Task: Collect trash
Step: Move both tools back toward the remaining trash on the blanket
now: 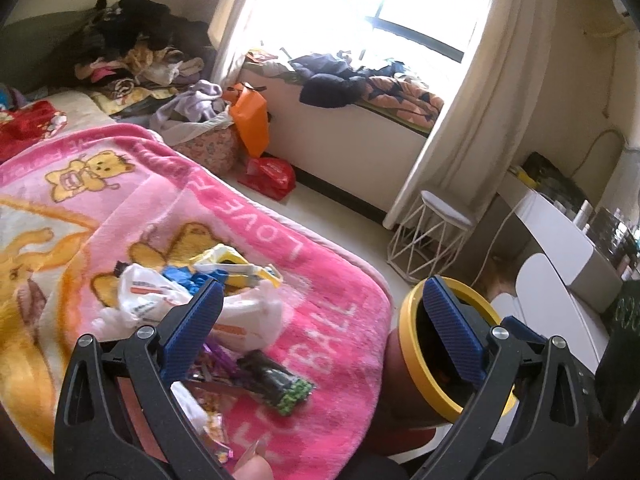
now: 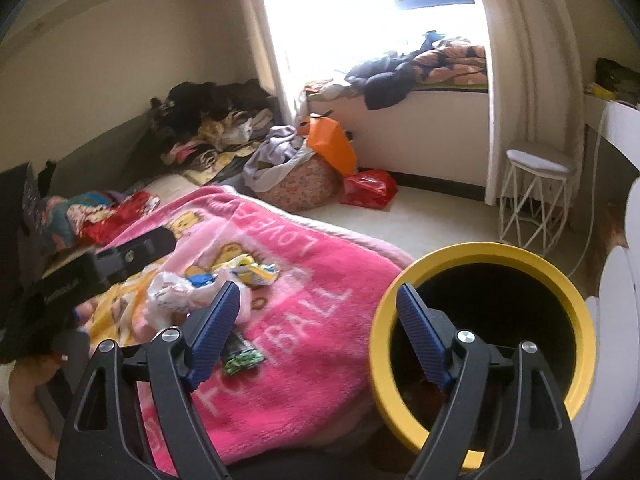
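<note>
Both grippers, left gripper (image 1: 320, 320) and right gripper (image 2: 320, 312), jaws apart and empty; wrappers (image 1: 192, 292) lie centre-left on the pink blanket (image 1: 328, 280), yellow-rimmed bin (image 2: 480, 344) lower right: approach low, pinch one wrapper.

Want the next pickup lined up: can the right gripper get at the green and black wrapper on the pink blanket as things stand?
Probably yes. The right gripper is open and empty, and the green and black wrapper lies flat on the pink blanket just beside its left finger, uncovered. The yellow-rimmed bin stands off to the other side.
</note>
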A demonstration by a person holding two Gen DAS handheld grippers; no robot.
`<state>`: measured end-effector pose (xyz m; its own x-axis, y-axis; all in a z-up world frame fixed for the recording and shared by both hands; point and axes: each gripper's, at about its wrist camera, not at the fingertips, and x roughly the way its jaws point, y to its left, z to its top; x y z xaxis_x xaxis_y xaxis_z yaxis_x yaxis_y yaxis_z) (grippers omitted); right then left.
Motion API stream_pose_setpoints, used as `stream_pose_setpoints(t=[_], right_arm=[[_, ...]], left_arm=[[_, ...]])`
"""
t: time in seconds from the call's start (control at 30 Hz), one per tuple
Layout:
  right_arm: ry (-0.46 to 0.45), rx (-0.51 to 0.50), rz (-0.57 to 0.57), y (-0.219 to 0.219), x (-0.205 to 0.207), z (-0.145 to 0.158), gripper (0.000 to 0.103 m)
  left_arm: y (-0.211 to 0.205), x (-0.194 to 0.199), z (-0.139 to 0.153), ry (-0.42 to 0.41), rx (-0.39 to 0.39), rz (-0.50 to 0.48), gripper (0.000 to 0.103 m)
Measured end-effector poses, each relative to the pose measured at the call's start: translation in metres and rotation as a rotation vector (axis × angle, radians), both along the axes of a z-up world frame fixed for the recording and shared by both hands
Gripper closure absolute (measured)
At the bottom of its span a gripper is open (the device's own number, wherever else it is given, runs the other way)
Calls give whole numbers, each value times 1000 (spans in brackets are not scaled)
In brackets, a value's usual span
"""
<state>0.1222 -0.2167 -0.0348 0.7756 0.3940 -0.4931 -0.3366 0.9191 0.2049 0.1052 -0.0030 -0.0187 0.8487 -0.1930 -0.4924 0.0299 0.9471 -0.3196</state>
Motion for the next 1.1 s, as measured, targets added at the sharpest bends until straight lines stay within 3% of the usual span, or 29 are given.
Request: stream_pose_setpoints(t=[0.4, 0.67, 0.93, 1.03, 1.1], right_arm=[[40, -90, 215, 63, -9, -24, 25], [144, -149, 386, 111, -19, -56, 27], [218, -204, 473, 157, -28, -75, 29], [264, -224, 476, 168, -22, -83, 36], [310, -237, 480, 174, -17, -92, 46]], left_arm=[[56, -1, -11, 20, -23, 125, 11], [87, -1, -26, 61, -46, 186, 11], [101, 10, -46, 119, -48, 194, 11], [106, 19, -54, 146, -59, 192, 11], [111, 25, -59, 165, -71, 192, 11]])
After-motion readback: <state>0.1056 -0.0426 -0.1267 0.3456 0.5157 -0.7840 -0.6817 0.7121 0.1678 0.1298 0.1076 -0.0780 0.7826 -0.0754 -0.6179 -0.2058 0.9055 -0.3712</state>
